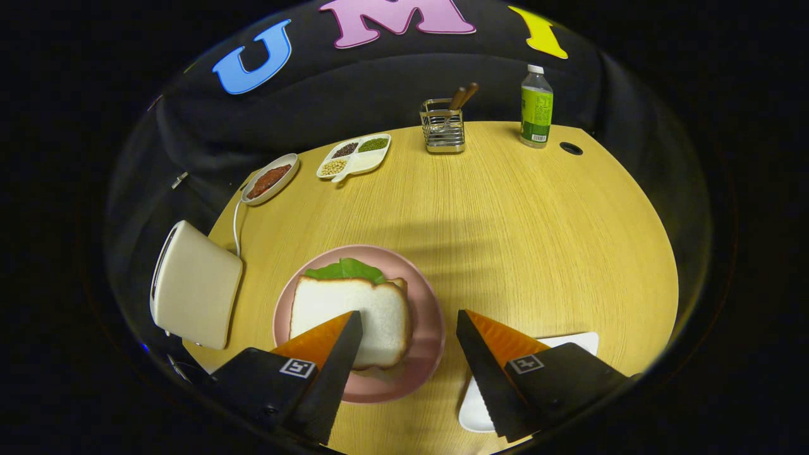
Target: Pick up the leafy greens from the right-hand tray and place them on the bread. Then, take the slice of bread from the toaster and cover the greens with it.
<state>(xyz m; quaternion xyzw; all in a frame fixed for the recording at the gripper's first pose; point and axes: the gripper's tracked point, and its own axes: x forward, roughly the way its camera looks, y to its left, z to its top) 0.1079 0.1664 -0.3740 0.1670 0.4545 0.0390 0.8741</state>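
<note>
Nearest the camera, the gripper (409, 328) is being held with its fingers spread apart, nothing gripped between them. Ahead of the left finger, the top bread slice (349, 316) is seen resting on the pink plate (430, 328), greens (346, 270) showing at its far edge. Both task steps are judged complete; the toaster (196, 294) is standing left of the plate, and the white tray (569, 341) is lying right of it.

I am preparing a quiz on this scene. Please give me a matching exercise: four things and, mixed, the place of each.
Things:
1. bottle
2. toaster
3. greens
4. white tray

Places:
A. under the top bread
B. beside the pink plate, cord side
C. far table edge, near a hole
D. under the right finger

Pairs: 1-C, 2-B, 3-A, 4-D

The gripper fingers are open, holding nothing.
</note>
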